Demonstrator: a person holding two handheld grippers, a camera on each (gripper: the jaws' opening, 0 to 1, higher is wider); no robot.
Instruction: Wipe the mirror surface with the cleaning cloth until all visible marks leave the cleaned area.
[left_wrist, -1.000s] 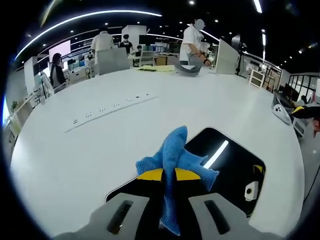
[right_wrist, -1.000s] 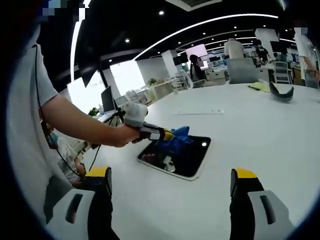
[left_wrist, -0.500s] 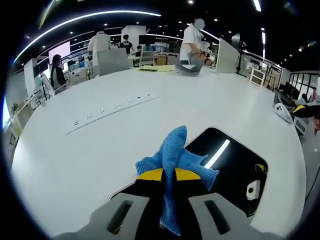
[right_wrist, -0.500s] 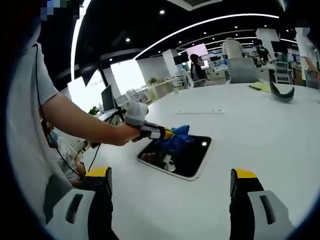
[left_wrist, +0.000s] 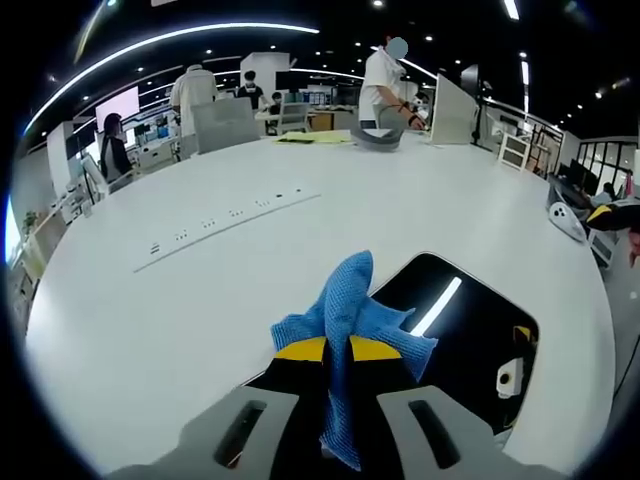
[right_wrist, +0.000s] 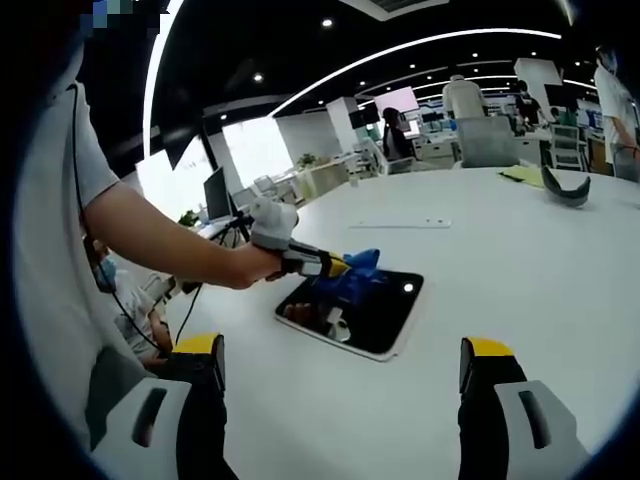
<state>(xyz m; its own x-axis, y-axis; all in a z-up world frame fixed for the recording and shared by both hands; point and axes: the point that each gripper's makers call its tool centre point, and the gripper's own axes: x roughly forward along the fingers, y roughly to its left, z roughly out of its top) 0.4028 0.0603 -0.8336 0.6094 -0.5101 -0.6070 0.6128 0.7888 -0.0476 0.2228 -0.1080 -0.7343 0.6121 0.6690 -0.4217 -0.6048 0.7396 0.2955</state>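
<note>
On the white table (left_wrist: 200, 290), well short of a grey curved object (right_wrist: 565, 186), the mirror (right_wrist: 375, 310) is pressed by the blue cloth (left_wrist: 345, 325) pinched in the left gripper (left_wrist: 338, 350), the right gripper (right_wrist: 340, 365) is held spread, and nothing is changed from before.

The left tongs (left_wrist: 337, 350) are seen with their yellow-tipped jaws closed together, a fold of the blue cloth (left_wrist: 350, 310) being pinched between them. In the right gripper view, these left tongs (right_wrist: 335, 267) are gripped by the person's hand (right_wrist: 258, 262), the bare forearm being stretched forward. The right tongs (right_wrist: 340, 360) are held with jaws spread wide apart.
</note>
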